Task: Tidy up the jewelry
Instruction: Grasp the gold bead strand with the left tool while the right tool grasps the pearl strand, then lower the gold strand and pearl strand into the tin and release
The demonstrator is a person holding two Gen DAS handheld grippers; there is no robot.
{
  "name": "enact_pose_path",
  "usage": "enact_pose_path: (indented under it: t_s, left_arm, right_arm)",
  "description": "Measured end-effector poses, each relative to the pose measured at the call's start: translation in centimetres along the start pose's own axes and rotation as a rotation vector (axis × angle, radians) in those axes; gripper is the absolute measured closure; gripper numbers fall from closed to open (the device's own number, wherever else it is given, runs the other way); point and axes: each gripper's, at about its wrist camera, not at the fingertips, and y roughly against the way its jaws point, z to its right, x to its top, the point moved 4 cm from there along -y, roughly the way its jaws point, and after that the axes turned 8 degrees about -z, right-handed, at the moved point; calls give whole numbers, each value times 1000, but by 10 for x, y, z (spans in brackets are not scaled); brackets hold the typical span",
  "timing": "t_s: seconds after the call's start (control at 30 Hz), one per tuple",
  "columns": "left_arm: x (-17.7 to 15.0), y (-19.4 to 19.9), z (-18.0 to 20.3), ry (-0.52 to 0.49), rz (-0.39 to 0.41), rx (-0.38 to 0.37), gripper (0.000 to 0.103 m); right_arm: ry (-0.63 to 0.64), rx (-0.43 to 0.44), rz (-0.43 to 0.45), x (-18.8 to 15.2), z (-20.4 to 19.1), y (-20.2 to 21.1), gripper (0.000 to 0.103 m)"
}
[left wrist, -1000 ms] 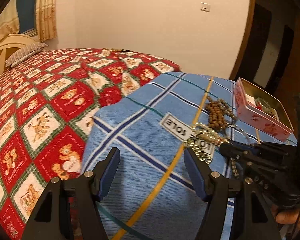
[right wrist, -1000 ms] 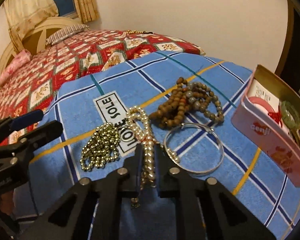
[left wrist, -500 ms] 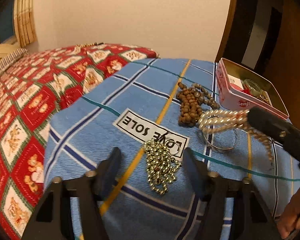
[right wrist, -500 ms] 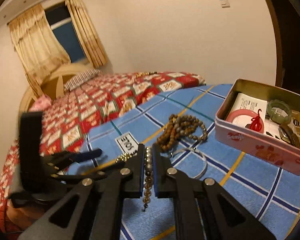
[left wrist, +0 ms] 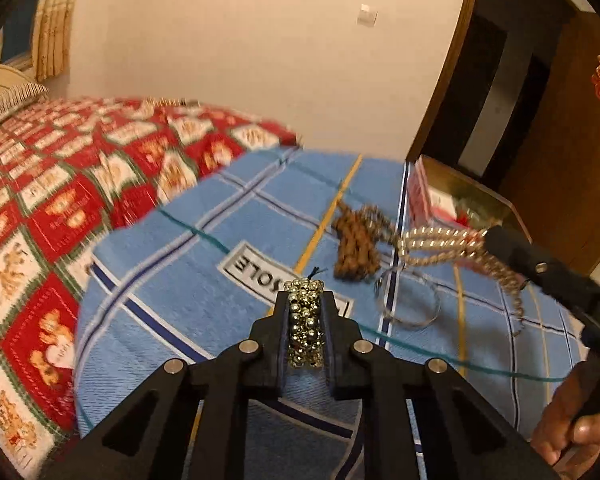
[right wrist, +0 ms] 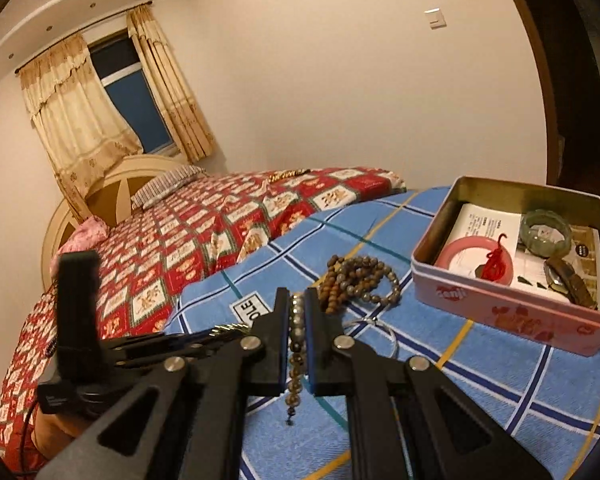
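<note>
**Two grippers, two strands of beads**

The left gripper point(left wrist: 305, 308) is closing its jaws on a bunch of gold beads point(left wrist: 305, 322), pads already touching them, just above the blue plaid cloth point(left wrist: 172, 280). The right gripper point(right wrist: 298, 322), pressed together, pinches a pearl strand point(left wrist: 440, 240) lifted clear of the cloth. At two o'clock from it in the right wrist view sits the open pink tin point(right wrist: 500, 312); brown wooden beads point(right wrist: 360, 276) and a silver bangle point(left wrist: 406, 300) lie at twelve.

Cream wall point(right wrist: 340, 80), curtained window point(right wrist: 136, 100), red quilted bed point(right wrist: 204, 232)
</note>
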Motion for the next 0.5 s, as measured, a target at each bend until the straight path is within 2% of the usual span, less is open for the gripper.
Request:
enact_pose_path:
  t_s: [0.1,0.23,0.4,0.5]
  left_arm:
    - [2,12,-4,23,56,-18,89]
    - [10,27,-6,58,126,-79,89]
    - [19,31,8,13,147,-80,89]
    - [27,33,24,-19,162,-109,89]
  right_arm:
    - [-23,2,4,2,5,1,93]
    - [-31,-11,34,5,8,9,93]
    - [-70,-24,72,11,21,21,93]
    - [-109,-23,99,17,33,29,93]
